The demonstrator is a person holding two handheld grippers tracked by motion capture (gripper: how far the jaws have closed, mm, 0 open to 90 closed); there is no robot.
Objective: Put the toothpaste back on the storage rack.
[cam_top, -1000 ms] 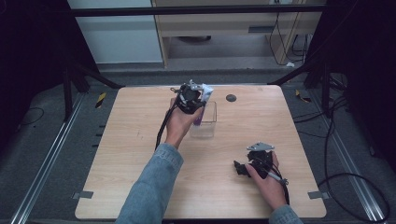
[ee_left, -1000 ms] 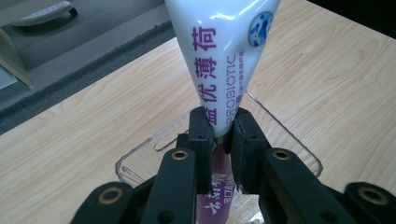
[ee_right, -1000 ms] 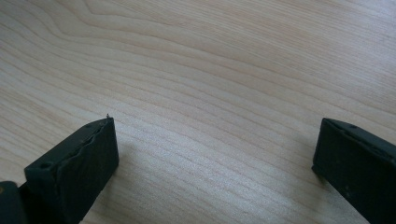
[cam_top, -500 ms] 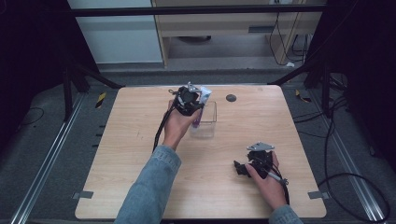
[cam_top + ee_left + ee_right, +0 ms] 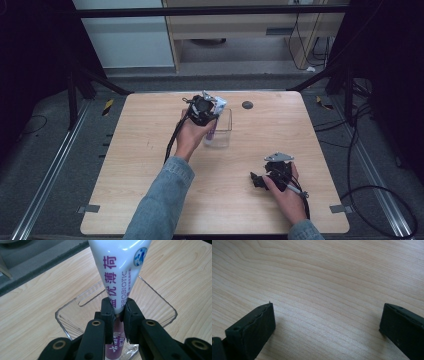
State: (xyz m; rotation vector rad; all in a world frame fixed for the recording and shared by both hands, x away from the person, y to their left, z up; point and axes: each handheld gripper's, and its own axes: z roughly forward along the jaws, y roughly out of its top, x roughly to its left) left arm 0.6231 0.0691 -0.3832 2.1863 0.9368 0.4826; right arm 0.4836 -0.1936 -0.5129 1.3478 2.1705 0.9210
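the left gripper (image 5: 117, 315) is clamping its jaws tight on a white and purple tube (image 5: 120, 272), holding it over the clear plastic container (image 5: 160, 305) with the tube's purple lower end reaching down inside the container. the container is standing on the wooden table (image 5: 150, 150). the right gripper (image 5: 327, 325) is resting well apart from the container, nearer the person, its jaws gaping wide over bare wood and gripping nothing.

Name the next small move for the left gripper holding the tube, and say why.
Probably open the left gripper. Its jaws pinch the toothpaste tube, whose purple lower end already sits inside the clear plastic container, so letting go should leave it standing there.
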